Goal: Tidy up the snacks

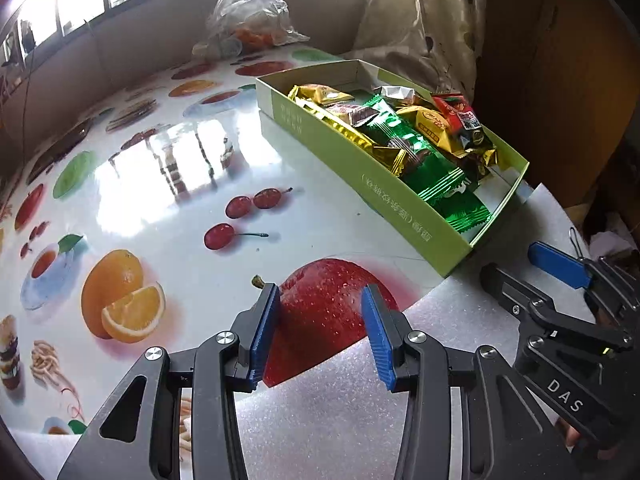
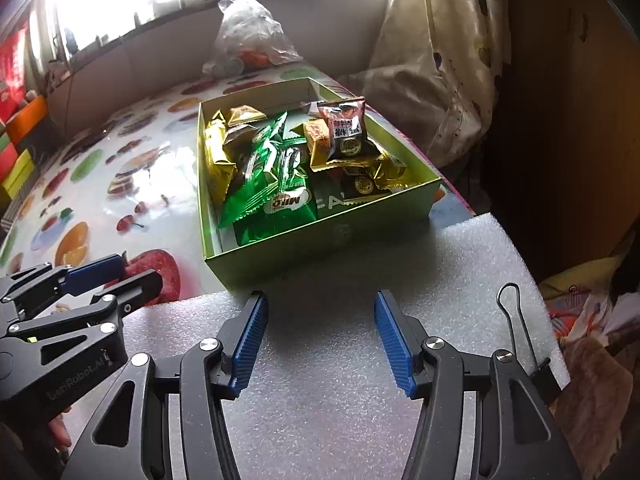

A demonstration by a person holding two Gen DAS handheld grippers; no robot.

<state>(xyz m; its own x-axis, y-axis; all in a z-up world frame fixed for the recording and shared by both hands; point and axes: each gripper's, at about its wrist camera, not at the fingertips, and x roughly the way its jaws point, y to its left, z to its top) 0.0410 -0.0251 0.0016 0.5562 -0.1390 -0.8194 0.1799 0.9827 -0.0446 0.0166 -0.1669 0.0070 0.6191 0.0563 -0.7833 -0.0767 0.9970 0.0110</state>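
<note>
I have both grippers hovering over the foam sheet (image 2: 340, 360) at the near edge of the counter (image 1: 200, 208), the left gripper (image 1: 326, 334) and the right gripper (image 2: 320, 338) each with jaws spread wide and nothing between them. The snacks (image 2: 288, 160) all sit in the green box (image 2: 320, 248), which rests on the counter's right side, its near end touching the foam.

I judge these packets light and crinkly, with slick foil skins that could slide out of a pinch. The green Milo sachet (image 2: 280, 196) looks flat and floppy; I would take it by a crimped end seam. The red-and-black pack (image 2: 346, 128), propped up on the pile, looks puffed, so a gentle grip across its top seal seems safest. The gold-wrapped pieces (image 1: 360, 136) look firmer.

What lies under the top layer I cannot see, and the box's near wall hides the lowest packets. The clear plastic bag (image 2: 248, 36) at the far edge is too blurred to read.
</note>
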